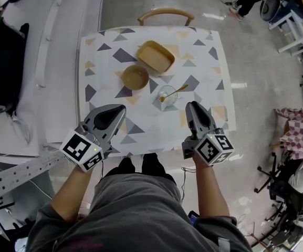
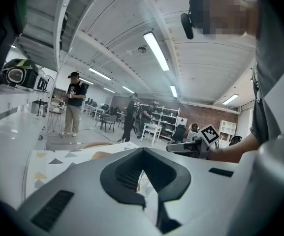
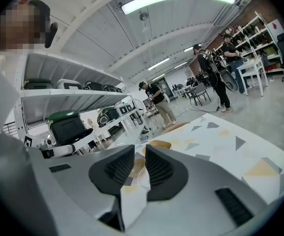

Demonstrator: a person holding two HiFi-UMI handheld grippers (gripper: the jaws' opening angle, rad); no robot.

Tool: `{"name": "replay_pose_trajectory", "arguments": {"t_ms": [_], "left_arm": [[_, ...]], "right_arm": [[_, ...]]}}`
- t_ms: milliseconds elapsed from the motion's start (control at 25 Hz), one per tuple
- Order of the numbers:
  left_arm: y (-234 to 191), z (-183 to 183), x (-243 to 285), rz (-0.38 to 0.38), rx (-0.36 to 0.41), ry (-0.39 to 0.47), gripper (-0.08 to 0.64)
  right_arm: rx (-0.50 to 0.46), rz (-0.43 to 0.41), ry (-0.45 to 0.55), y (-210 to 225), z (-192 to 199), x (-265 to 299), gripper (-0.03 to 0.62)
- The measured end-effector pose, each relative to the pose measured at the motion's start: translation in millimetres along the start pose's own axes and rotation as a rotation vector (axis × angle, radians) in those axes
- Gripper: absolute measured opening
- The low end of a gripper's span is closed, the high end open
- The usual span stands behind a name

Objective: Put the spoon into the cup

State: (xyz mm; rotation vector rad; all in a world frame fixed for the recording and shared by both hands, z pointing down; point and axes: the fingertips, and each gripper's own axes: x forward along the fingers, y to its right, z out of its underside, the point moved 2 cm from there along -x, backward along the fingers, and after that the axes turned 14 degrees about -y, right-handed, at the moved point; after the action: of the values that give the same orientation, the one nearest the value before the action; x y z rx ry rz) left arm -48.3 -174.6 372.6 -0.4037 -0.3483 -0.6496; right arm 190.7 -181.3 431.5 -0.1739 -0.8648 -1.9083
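A clear cup [image 1: 167,97] stands on the patterned table [image 1: 204,62], right of the middle. A gold spoon [image 1: 176,91] rests in it, bowl end inside and handle leaning out over the rim to the upper right. My right gripper [image 1: 191,106] hovers just right of the cup near the front edge, its jaws a narrow gap apart with nothing between them [image 3: 140,149]. My left gripper [image 1: 121,109] is held at the front left, well clear of the cup, its tips closed together and empty [image 2: 142,151].
A tan bowl [image 1: 135,77] and a tan rectangular tray [image 1: 155,56] sit behind the cup on the left. A wooden chair back [image 1: 166,14] stands at the far edge. White shelving [image 1: 46,62] runs along the left. People stand in the room beyond the table.
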Motion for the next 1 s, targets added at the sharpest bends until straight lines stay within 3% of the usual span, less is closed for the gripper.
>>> {"name": "replay_pose_trajectory", "arguments": {"t_ms": [1000], "left_arm": [[-0.6, 2.7, -31.2, 0.027, 0.031, 0.017, 0.014]], "right_arm": [[-0.052, -0.014, 0.008, -56.1, 17.5, -27.3, 0.026]]}}
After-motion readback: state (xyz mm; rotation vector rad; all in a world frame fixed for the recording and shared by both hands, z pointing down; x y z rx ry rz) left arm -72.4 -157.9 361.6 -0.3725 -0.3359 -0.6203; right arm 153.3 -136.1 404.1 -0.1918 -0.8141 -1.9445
